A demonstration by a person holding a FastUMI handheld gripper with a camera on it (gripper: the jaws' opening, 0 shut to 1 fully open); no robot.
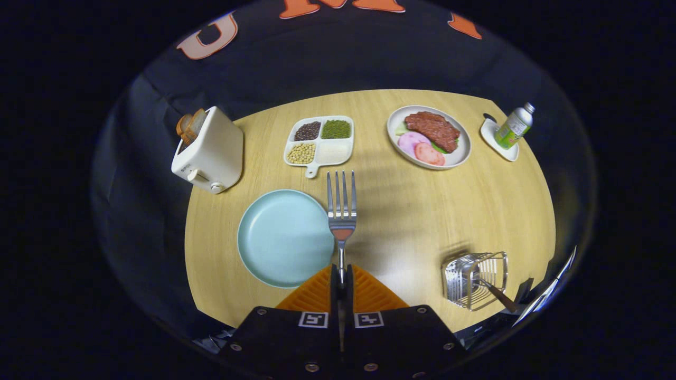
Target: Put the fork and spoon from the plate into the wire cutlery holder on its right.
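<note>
Gripper view: the gripper point(341, 277), bottom centre, has its fingers clamped on the fork point(341, 211), tines pointing up-frame beside the plate point(282, 240), which lies bare. Lower right, the holder point(475, 279) already has a handle poking out, likely the spoon, though its bowl is hidden. Fork left to drop in.

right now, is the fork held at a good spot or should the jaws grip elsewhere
The gripper is shut on the fork at its thin handle, tines pointing straight ahead. Keep that grip: the narrow handle fits the jaws, and the holder sits to the right.
</note>
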